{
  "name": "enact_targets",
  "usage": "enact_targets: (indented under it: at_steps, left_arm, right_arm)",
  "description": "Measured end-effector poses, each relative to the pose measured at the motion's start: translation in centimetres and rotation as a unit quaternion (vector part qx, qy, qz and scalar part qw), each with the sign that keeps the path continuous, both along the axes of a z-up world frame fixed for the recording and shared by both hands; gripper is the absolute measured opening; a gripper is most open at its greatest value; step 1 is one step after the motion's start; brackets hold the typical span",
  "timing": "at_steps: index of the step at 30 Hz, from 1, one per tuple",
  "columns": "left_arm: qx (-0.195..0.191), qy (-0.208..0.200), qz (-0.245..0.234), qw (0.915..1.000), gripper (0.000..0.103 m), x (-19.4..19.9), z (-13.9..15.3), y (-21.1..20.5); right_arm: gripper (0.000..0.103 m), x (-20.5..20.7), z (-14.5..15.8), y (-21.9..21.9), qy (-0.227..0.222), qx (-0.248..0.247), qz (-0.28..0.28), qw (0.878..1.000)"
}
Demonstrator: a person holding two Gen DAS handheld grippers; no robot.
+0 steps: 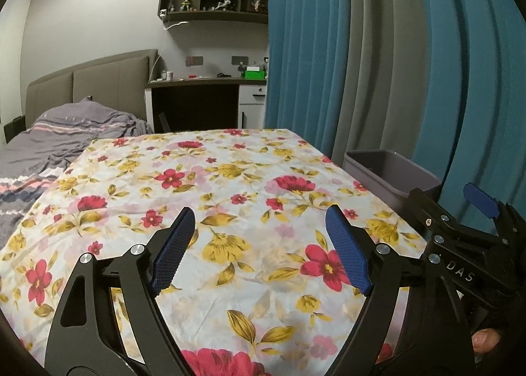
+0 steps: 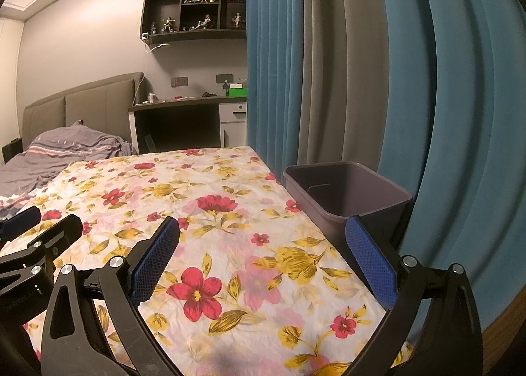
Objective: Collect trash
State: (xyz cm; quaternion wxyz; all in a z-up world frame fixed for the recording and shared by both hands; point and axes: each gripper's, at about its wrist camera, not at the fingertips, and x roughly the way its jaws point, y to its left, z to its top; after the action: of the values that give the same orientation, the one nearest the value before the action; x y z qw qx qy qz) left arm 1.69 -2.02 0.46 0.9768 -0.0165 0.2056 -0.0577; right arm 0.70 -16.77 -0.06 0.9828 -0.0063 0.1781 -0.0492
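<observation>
Left gripper (image 1: 259, 228) held wide apart with nothing between, right gripper (image 2: 263, 238) likewise spread and empty, both poised over the floral tablecloth (image 1: 230, 178), purple bin (image 2: 345, 192) set beside the table's right edge, teal curtain (image 2: 443, 96) hung behind.

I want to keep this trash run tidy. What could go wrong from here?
1. The bin stands off the table's right edge by the curtain, so a drop released early may miss it.
2. The flowered cloth lies loose and wrinkled, so a low tool could snag it.
3. The left tool and right tool, both open, sit close side by side and might bump.
</observation>
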Motion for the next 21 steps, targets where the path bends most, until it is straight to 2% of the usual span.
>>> enact_targets:
  at_steps: [21]
  left_arm:
    - [0.008,-0.005,0.009,0.9999,0.081,-0.19,0.09,-0.09]
  right_arm:
    - [0.097,-0.03,0.06,0.13,-0.001,0.002,0.000,1.000]
